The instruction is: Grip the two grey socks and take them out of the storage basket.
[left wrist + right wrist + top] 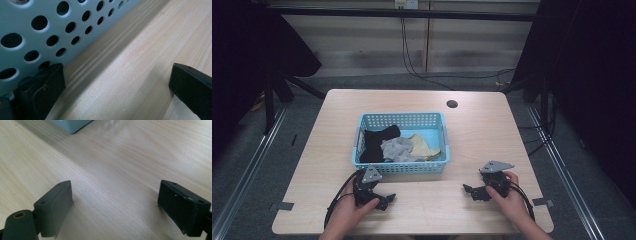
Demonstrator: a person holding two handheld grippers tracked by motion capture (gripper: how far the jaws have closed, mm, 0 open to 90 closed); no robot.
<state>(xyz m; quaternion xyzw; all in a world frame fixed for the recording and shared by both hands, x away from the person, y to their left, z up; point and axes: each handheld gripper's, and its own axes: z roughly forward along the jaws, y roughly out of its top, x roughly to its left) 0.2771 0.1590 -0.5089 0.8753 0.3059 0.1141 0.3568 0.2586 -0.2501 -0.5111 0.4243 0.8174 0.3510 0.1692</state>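
Observation:
A light blue perforated basket (362,121) stands in the middle of the wooden table (482,130). In it lie a black cloth (374,142), a grey cloth (398,148) and a pale yellow cloth (424,146). My left gripper (387,201) rests low over the table just in front of the basket's near left corner, held by a hand, jaws open and empty. In the left gripper view the basket's wall (37,37) is close beside the left gripper (117,75). My right gripper (469,193) sits near the front right, open and empty; in its own view the right gripper (116,195) has bare wood between its jaws.
A dark round hole (452,104) marks the table's far right part. The basket's corner (71,125) shows at the top of the right gripper view. Cables (412,60) hang against the back wall. Black stands (272,95) flank the table.

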